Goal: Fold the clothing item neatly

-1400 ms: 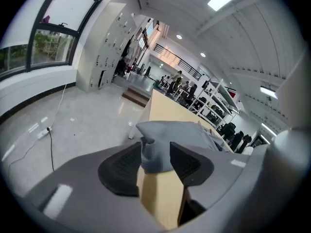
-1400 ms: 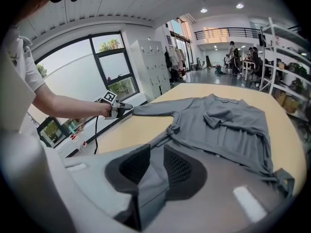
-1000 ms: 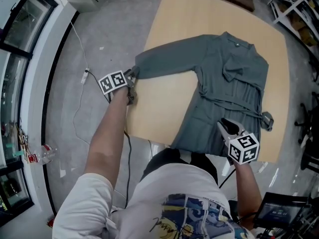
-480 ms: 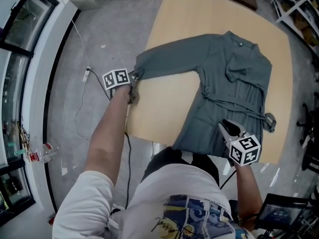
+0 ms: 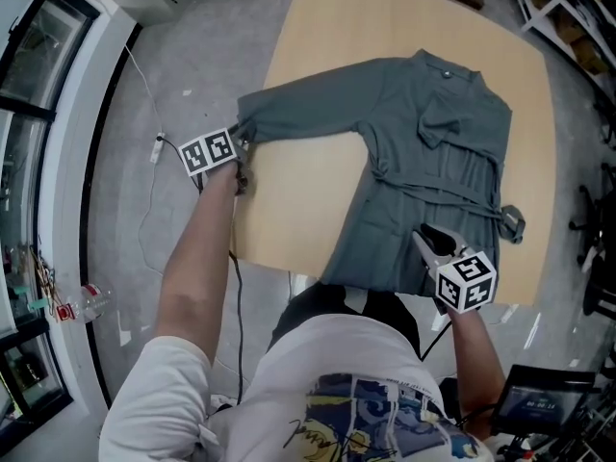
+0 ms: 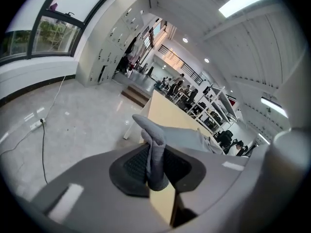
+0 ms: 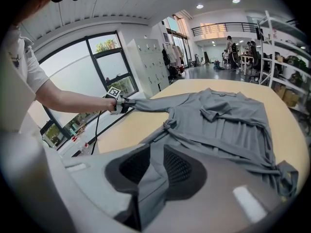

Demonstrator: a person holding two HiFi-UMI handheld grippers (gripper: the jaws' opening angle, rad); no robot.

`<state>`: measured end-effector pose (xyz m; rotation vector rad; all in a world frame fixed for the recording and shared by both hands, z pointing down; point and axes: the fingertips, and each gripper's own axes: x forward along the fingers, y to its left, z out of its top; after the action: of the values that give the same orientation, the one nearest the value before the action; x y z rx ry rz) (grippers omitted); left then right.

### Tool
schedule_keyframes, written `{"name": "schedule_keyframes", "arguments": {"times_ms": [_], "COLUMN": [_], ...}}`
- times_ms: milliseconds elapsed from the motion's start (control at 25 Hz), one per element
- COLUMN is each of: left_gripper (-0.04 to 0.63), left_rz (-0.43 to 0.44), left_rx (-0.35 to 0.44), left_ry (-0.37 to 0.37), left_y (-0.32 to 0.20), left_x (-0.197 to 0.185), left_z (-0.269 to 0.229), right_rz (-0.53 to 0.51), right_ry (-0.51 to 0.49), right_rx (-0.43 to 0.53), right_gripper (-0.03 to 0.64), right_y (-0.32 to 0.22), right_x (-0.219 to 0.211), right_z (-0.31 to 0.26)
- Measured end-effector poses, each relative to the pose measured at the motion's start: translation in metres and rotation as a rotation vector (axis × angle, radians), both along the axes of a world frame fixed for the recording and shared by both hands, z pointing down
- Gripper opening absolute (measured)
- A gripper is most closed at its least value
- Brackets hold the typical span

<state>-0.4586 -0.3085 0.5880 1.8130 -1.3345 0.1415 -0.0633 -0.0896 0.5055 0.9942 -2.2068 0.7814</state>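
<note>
The limp, light garment [image 5: 433, 162] likely drapes freely; left tool [image 5: 240, 145], just closing, pinches its sleeve cuff [image 6: 154, 149], right tool [image 5: 429, 244] clamps its hem [image 7: 147, 178].

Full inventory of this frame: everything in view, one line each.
garment: one, grey, belted, spread on the table, one sleeve stretched towards the left edge.
table: one, light wood, under the garment.
bottle: one, clear plastic, on the floor at far left.
power strip: one, white, with a cable, on the floor left of the table.
screen: one, dark, lower right corner.
left claw: one, grey; it has just been closing and is now shut on the garment's sleeve end.
right claw: one, grey, shut on the garment's hem at the near edge.
</note>
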Motion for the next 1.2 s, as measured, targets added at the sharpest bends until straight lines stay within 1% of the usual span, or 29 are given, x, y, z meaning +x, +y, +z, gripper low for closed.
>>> {"name": "schedule_keyframes", "arguments": {"times_ms": [160, 240, 360, 440, 600, 840, 1040, 1200], "left_gripper": [0.049, 0.049, 0.049, 0.049, 0.048, 0.046, 0.046, 0.046], "left_rz": [-0.016, -0.025, -0.046, -0.04, 0.012, 0.066, 0.1, 0.121], "left_rx": [0.075, 0.109, 0.162, 0.192, 0.236, 0.3, 0.327, 0.331], "left_ry": [0.023, 0.023, 0.041, 0.029, -0.022, -0.039, -0.056, -0.074], "left_y": [-0.008, -0.012, -0.017, -0.02, -0.024, -0.03, -0.033, -0.037], "left_x": [0.002, 0.004, 0.012, 0.021, 0.055, 0.111, 0.163, 0.207], "left_z": [-0.027, -0.039, -0.056, -0.068, -0.091, -0.126, -0.15, -0.158], "right_rz": [0.003, 0.013, 0.026, 0.025, 0.035, 0.053, 0.056, 0.067], "right_ry": [-0.021, -0.033, -0.048, -0.05, -0.05, -0.072, -0.086, -0.096], "right_rx": [0.009, 0.01, 0.012, 0.017, 0.025, 0.02, 0.024, 0.023], "right_gripper": [0.075, 0.077, 0.077, 0.077, 0.077, 0.075, 0.077, 0.076], "right_y": [0.0, 0.001, 0.005, 0.004, 0.001, 0.001, -0.001, -0.002], "right_x": [0.005, 0.011, 0.022, 0.032, 0.057, 0.089, 0.112, 0.134], "right_z": [0.0, 0.0, -0.001, -0.004, -0.009, -0.007, -0.009, -0.009]}}
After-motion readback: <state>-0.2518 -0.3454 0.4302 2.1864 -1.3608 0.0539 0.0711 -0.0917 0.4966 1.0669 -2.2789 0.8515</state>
